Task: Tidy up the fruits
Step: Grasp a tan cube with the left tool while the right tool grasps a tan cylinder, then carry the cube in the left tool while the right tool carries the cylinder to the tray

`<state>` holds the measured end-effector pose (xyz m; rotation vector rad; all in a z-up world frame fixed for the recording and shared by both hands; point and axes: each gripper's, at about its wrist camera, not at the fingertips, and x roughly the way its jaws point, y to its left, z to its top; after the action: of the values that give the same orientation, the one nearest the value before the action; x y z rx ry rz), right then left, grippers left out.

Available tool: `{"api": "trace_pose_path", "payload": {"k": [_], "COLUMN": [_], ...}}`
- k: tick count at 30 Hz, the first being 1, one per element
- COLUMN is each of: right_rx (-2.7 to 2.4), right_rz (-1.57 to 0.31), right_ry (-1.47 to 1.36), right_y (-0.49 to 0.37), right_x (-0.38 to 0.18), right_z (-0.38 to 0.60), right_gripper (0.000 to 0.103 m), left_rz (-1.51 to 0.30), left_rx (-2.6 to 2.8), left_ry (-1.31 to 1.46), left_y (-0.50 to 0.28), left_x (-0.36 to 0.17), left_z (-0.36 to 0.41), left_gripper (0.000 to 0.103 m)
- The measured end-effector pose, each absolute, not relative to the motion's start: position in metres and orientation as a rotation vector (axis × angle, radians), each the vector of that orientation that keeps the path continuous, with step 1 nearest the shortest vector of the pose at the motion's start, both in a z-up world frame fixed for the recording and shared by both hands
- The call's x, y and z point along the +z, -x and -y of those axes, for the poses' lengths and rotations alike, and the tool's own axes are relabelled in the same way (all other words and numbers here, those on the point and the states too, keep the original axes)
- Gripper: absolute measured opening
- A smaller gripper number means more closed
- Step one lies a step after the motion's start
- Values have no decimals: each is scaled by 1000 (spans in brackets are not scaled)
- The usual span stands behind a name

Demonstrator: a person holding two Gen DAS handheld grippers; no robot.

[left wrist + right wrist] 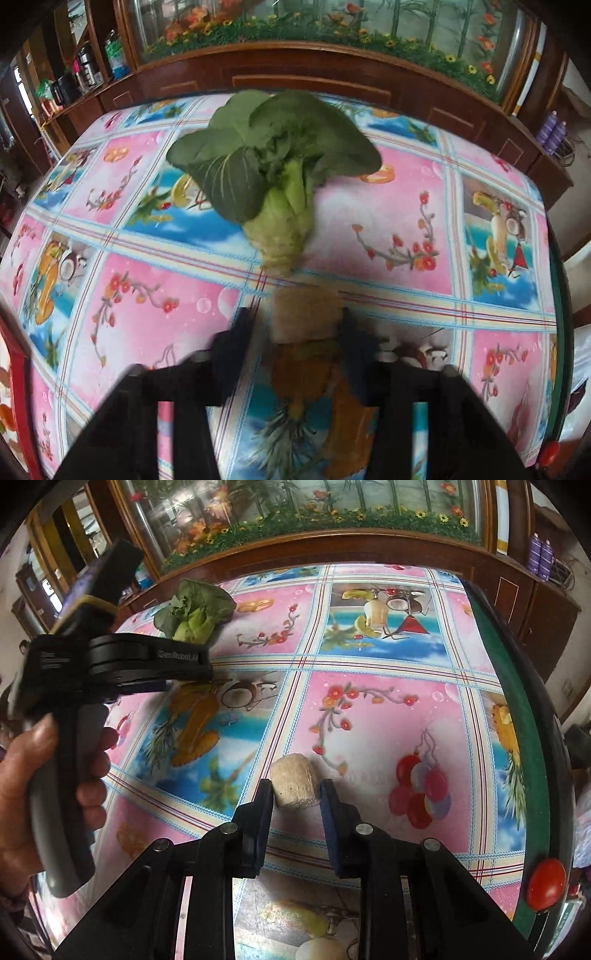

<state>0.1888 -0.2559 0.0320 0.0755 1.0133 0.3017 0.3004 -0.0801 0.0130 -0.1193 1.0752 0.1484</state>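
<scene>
A green bok choy (275,168) lies on the flowered tablecloth (388,221), leaves toward the far side. My left gripper (295,325) holds a tan, blurred chunk (304,312) between its fingers just short of the bok choy's stem. In the right wrist view the left gripper's body (122,661) hangs over the table's left side beside the bok choy (195,614). My right gripper (297,794) is open around a beige cylindrical chunk (295,784) that rests on the cloth. A red tomato (546,884) sits at the table's right edge.
A dark wooden cabinet (295,74) with a flowered glass panel stands behind the table. Bottles and cups (85,70) fill shelves at the left. The table's green rim (517,709) runs down the right side.
</scene>
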Motion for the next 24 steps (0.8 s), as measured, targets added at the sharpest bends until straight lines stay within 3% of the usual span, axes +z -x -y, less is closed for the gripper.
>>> {"api": "trace_pose_path", "payload": {"k": [10, 24], "right_rx": [297, 391], "right_rz": [-996, -998], "right_ry": [-23, 6], "right_y": [-170, -78], "right_x": [45, 65], "right_z": [248, 209], "right_gripper": [26, 25], "left_rz": [-1054, -1104], "left_rx": [14, -68], "left_ry": [104, 137], "left_y": [-255, -70], "left_x": [27, 21], "left_z": [61, 1], "left_gripper": [38, 38]}}
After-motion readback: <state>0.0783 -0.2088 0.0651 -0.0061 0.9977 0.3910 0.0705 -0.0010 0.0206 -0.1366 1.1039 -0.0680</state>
